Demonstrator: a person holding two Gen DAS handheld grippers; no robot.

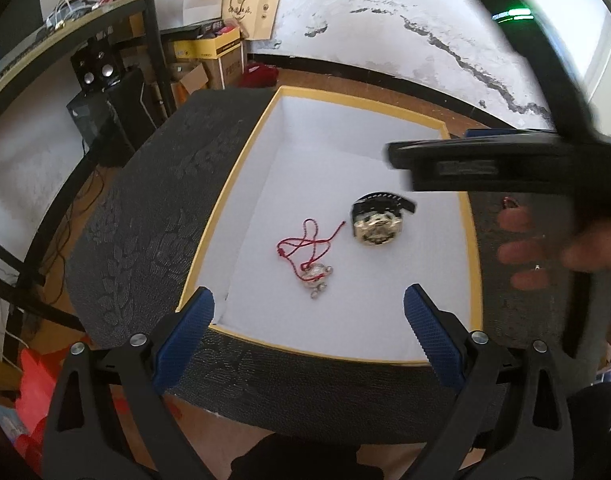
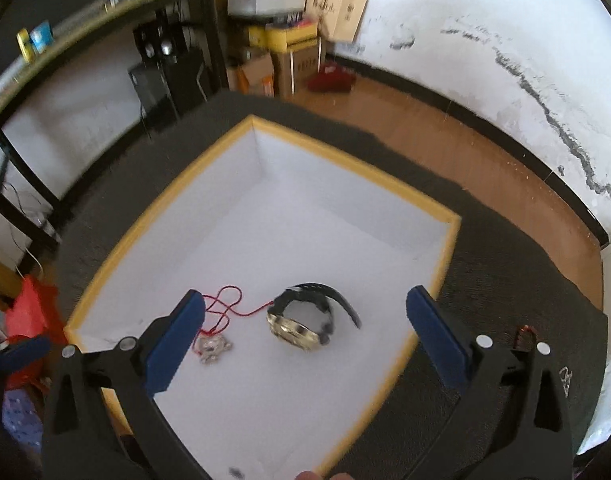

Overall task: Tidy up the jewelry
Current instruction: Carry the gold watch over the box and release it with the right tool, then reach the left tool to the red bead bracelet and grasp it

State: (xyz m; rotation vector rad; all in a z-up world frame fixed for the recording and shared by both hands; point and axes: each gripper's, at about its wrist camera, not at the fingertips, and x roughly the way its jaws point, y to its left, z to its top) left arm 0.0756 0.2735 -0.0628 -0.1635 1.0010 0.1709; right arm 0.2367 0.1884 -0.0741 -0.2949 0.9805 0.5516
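Fingers [image 2: 433, 332] wide apart (nothing held)

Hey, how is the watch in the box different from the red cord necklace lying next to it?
The watch has a gold face and a black strap curled into a loop, so it stands bulky; the necklace is a thin red cord lying flat in loose loops. The watch sits nearer the box's right wall, the necklace to its left. The necklace ends in a small silvery pendant; the watch has none. Both rest on the white floor of the yellow-rimmed box, ungripped.
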